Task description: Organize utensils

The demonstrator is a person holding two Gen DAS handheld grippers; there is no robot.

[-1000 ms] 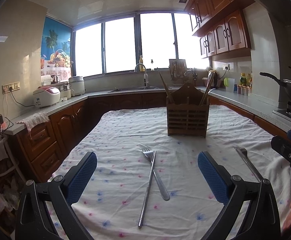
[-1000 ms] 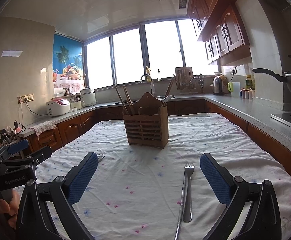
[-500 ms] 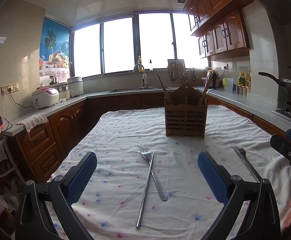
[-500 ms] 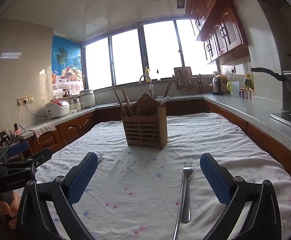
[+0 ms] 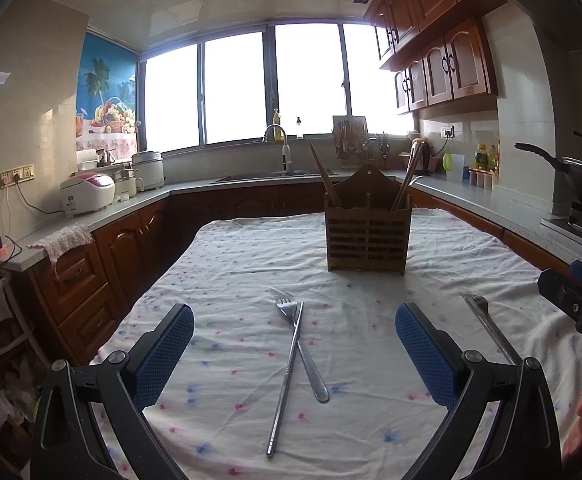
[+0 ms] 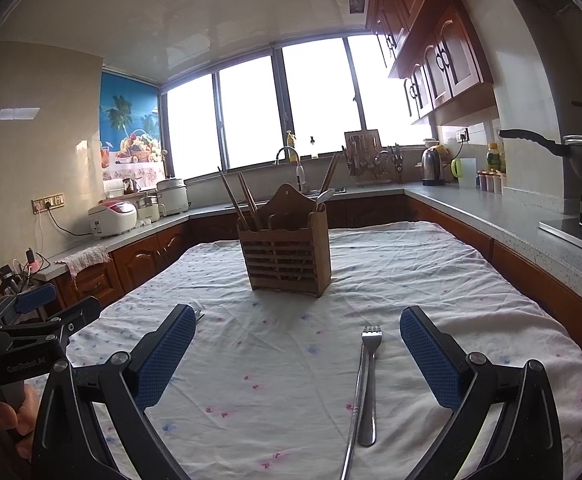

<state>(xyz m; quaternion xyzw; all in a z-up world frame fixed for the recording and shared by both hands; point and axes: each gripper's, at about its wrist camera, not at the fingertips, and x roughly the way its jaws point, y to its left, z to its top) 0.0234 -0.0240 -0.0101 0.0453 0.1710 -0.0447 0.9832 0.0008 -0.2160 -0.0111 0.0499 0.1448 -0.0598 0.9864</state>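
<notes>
Centrally, a silver steel fork [image 5: 301, 347] crosses a thin metal rod [image 5: 285, 380] before the slatted wooden caddy [image 5: 366, 232]; both tongs [image 5: 294, 354] [image 6: 297, 356] gape empty.

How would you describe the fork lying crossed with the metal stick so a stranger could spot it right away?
Start at the wooden utensil holder standing on the white tablecloth. Nearer than it, in the left wrist view, lies a steel fork, tines toward the holder. Unlike the other fork to its right, a thin metal chopstick crosses over it.
</notes>
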